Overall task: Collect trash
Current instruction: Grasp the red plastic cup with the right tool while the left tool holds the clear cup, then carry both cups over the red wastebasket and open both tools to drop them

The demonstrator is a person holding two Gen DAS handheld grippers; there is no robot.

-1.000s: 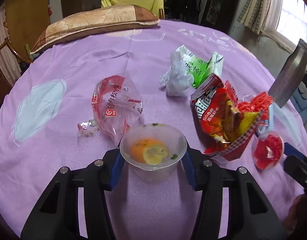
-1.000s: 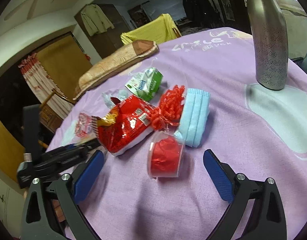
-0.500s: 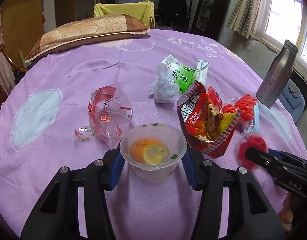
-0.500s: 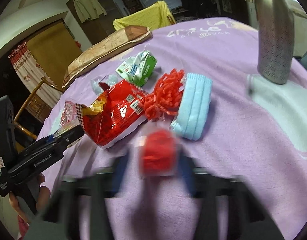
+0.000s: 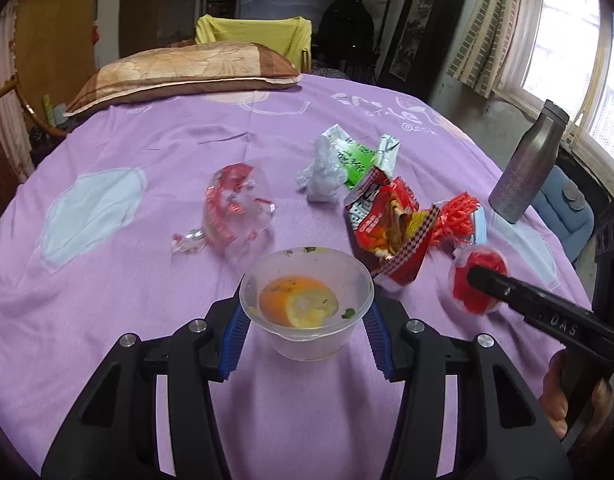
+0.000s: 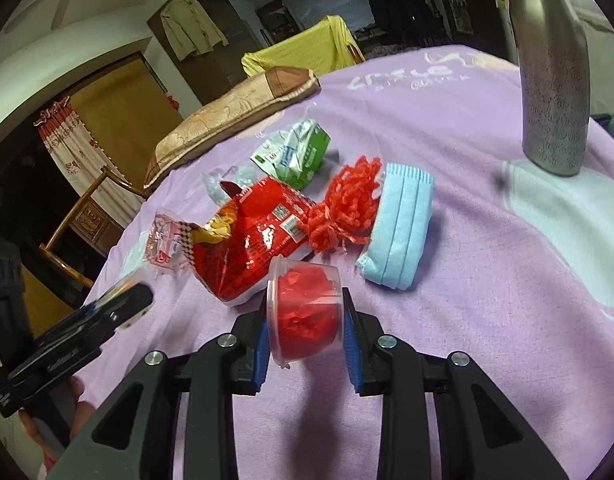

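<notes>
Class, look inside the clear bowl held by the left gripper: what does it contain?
Inside the clear bowl lie an orange slice, a lemon slice and green flecks. Whatever lies beneath the slices is hidden.

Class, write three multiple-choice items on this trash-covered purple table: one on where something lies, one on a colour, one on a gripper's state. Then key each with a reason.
1. Where does the metal bottle stand?
A. on the pillow
B. on the tablecloth, beyond the face mask
C. inside the clear bowl

2. What colour is the stuff inside the small cup?
A. red
B. green
C. blue

3. What is the left gripper doing?
A. hanging open over bare cloth
B. shut on the snack bag
C. shut on the clear bowl with citrus slices

Key: 1 B, the right wrist view shows the bottle upright on the cloth past the mask. 2 A, crumpled red fills the cup held by the right gripper. 3 C, both blue pads press the bowl's sides.
</notes>
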